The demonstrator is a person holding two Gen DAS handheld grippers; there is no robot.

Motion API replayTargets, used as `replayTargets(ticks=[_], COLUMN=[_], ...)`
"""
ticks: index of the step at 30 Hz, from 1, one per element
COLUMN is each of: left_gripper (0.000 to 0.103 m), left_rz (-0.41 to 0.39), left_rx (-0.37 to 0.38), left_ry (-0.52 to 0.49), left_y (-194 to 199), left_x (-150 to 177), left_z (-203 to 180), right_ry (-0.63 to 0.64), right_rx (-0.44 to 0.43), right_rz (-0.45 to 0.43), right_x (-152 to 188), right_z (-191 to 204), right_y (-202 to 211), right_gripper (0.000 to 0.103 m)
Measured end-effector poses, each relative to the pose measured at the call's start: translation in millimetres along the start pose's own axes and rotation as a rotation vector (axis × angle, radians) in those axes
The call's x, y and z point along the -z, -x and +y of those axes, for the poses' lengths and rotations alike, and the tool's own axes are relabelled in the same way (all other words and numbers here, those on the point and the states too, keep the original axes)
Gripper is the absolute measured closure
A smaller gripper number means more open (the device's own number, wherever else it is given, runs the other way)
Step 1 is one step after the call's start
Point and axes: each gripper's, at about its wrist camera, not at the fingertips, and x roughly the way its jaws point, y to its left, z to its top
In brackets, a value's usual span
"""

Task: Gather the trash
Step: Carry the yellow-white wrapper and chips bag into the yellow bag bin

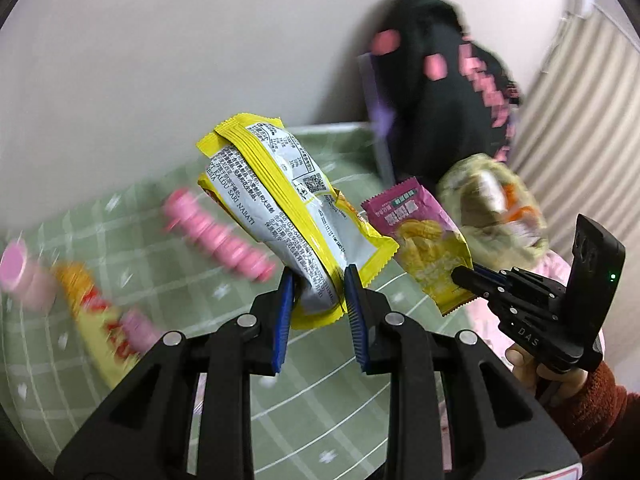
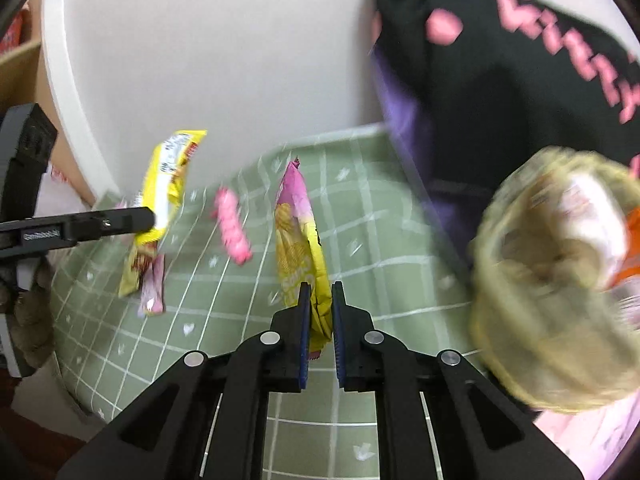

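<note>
Now the left gripper (image 1: 316,300) pinches a yellow wrapper (image 1: 288,208) and the right gripper (image 2: 320,316) a pink packet (image 2: 298,240), both above the green tablecloth (image 2: 360,216); light, crinkly, slippery, best gripped at sealed edges.

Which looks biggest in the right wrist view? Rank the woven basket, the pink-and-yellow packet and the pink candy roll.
1. woven basket, though it sits nearest the camera
2. pink-and-yellow packet, held by the right gripper
3. pink candy roll
</note>
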Motion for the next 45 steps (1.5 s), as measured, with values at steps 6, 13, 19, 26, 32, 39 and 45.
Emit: replayTargets(ticks=[6, 13, 19, 26, 32, 39, 45], left_gripper=[0.079, 0.079, 0.079, 0.079, 0.079, 0.079, 0.079], left_rz=[-0.039, -0.056, -0.033, 0.026, 0.112, 0.275, 0.333], left_rx=[0.121, 0.231, 0.275, 0.331, 0.383, 0.322, 0.234], left_ry=[-0.194, -0.384, -0.461, -0.469, -0.368, -0.431, -0.510], left_y=[-4, -17, -33, -67, -110, -181, -224], left_x=[-42, -68, -67, -70, -82, -76, -72], left_z=[-69, -161, -205, -228, -224, -256, -279], right_ry=[-0.023, -0.142, -0.229, -0.263, -0.298, -0.343, -0.269], right_rx=[0.168, 0.335, 0.403, 0.429, 0.450, 0.404, 0.372], right_rz=[-0.107, -0.197, -0.238, -0.209, -0.188, -0.140, -0.016], right_x=[-21, -29, -24, -14, -10, -6, -9], right_z=[-29, -86, -122, -146, -176, -215, -231], right_y=[65, 132, 169, 172, 170, 155, 110], right_gripper=[0.093, 0.093, 0.093, 0.093, 0.093, 0.092, 0.093])
